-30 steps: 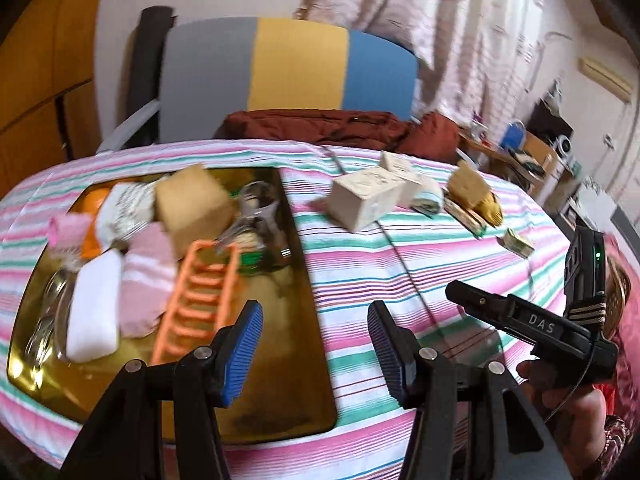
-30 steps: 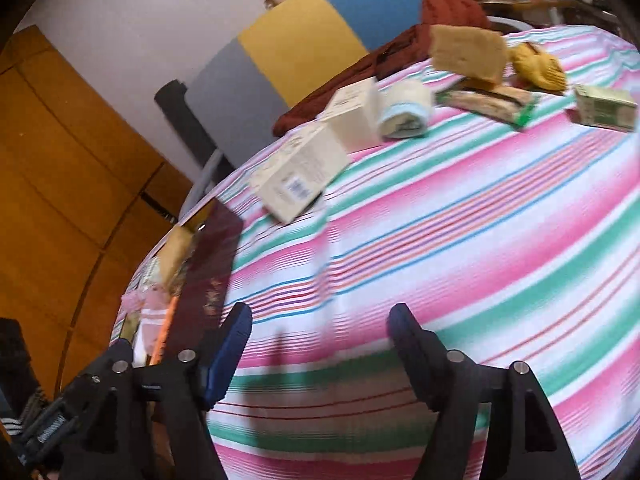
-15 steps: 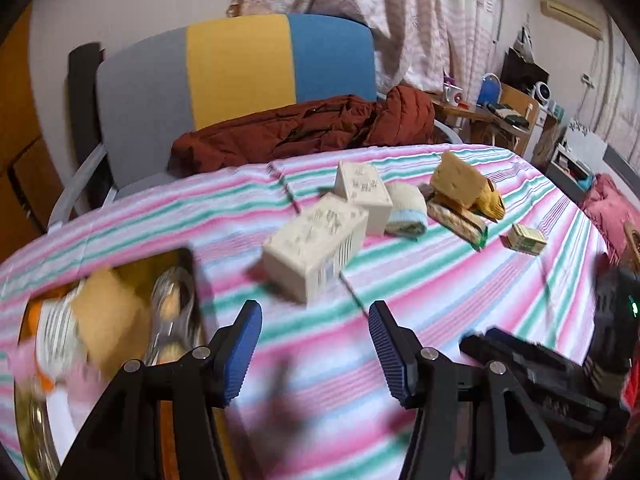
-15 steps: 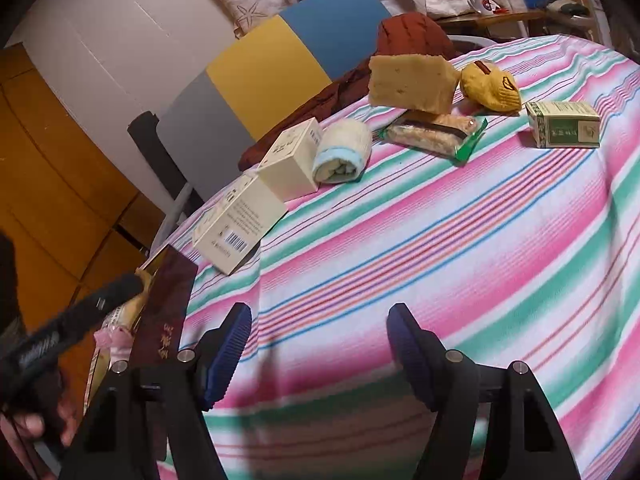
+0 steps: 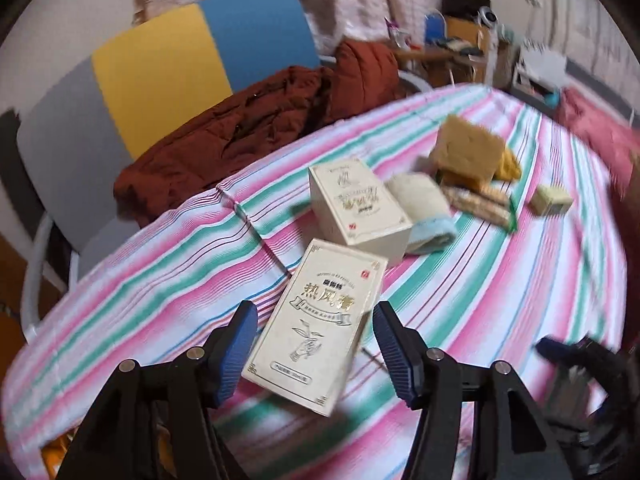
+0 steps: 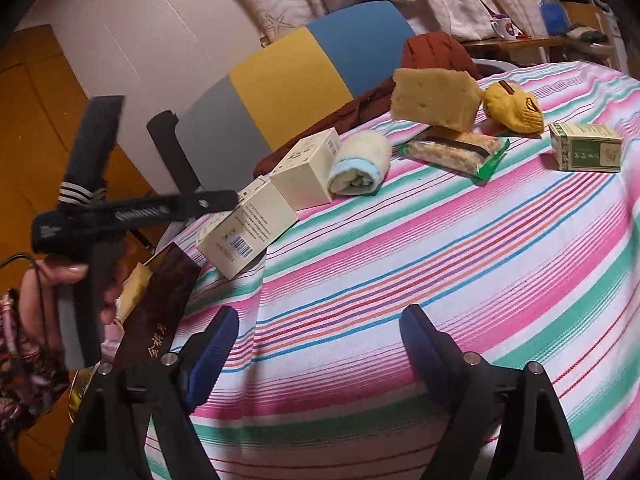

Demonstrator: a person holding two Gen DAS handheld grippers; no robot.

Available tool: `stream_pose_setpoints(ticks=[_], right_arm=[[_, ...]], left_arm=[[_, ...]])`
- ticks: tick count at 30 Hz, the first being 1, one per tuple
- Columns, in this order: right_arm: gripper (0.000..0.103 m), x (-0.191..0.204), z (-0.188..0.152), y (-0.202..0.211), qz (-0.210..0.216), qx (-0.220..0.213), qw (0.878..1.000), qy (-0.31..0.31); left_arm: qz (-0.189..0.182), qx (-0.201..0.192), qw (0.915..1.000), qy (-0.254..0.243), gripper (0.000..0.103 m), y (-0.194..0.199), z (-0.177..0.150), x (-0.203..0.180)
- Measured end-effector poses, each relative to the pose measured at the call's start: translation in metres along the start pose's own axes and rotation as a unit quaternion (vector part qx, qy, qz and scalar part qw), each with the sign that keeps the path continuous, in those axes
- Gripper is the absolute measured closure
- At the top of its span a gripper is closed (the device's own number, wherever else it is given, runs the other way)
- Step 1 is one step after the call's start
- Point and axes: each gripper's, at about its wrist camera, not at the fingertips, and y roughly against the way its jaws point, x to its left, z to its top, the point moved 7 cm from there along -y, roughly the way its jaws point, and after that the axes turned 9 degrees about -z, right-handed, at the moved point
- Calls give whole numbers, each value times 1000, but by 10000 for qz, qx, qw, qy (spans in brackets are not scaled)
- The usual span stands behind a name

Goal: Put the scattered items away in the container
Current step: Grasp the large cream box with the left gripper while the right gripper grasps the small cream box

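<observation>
On the round table under its pink, green and white striped cloth [image 5: 460, 300], the left gripper [image 5: 312, 344] now stands over the nearest cream cardboard box printed with gold characters [image 5: 320, 332]. A second ago this view looked down on the golden tray of gathered items; that tray has slid almost out of sight at the lower left. The box lies between the blue pads, which have just been opening and stand wide, with a gap at each side, gripping nothing. Just behind it sits a second cream box [image 5: 356, 204], touching a rolled pale towel with a blue edge [image 5: 424, 208]; farther right lie a tan sponge block [image 5: 468, 152], a wrapped snack bar [image 5: 480, 204] and a small green carton [image 5: 550, 200].

The right gripper [image 6: 316, 344] has barely shifted. Its jaws, also just widened, are empty above bare cloth, well apart from the scattered items.
</observation>
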Motion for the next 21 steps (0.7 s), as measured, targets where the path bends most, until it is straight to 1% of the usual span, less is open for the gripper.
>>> stream_pose_setpoints(ticks=[1, 3, 5, 7, 8, 11, 12, 14, 15, 16, 18, 20, 21], right_arm=[[15, 0, 0, 0, 30, -3, 10000, 1], [14, 1, 0, -1, 40, -15, 10000, 40], [13, 3, 0, -1, 28, -33, 9999, 93], [12, 3, -1, -1, 30, -62, 9999, 122], [11, 3, -1, -1, 44, -76, 9999, 121], [11, 3, -1, 0, 67, -103, 9999, 107], [11, 4, -1, 0, 69, -107, 9999, 108], [11, 3, -1, 1, 88, -116, 9998, 97], [11, 3, -1, 1, 105, -123, 9998, 87], [11, 3, -1, 2, 119, -130, 9998, 79], [11, 3, -1, 2, 134, -146, 9998, 73], [11, 3, -1, 3, 139, -158, 9998, 73], [11, 3, -1, 3, 149, -167, 9997, 68]], left_arm=[[-8, 13, 10000, 4, 40, -3, -2, 1], [51, -82, 10000, 23, 40, -3, -4, 0], [81, -87, 9999, 4, 41, -1, -5, -4], [167, -24, 9999, -10, 46, 1, -7, -9], [263, 23, 9996, 21, 46, 2, -8, -10], [390, 89, 9985, 375, 46, 2, -9, -10], [463, 147, 9980, 408, 46, 2, -9, -12], [618, 319, 9971, 307, 46, -1, -8, -19], [689, 385, 9966, 218, 42, -3, -9, -23], [707, 413, 9965, 177, 34, -5, -9, -26], [678, 379, 9967, 231, 27, -9, -9, -27], [703, 323, 9958, 481, 27, -9, -8, -22], [651, 302, 9951, 675, 26, -9, -6, -19]])
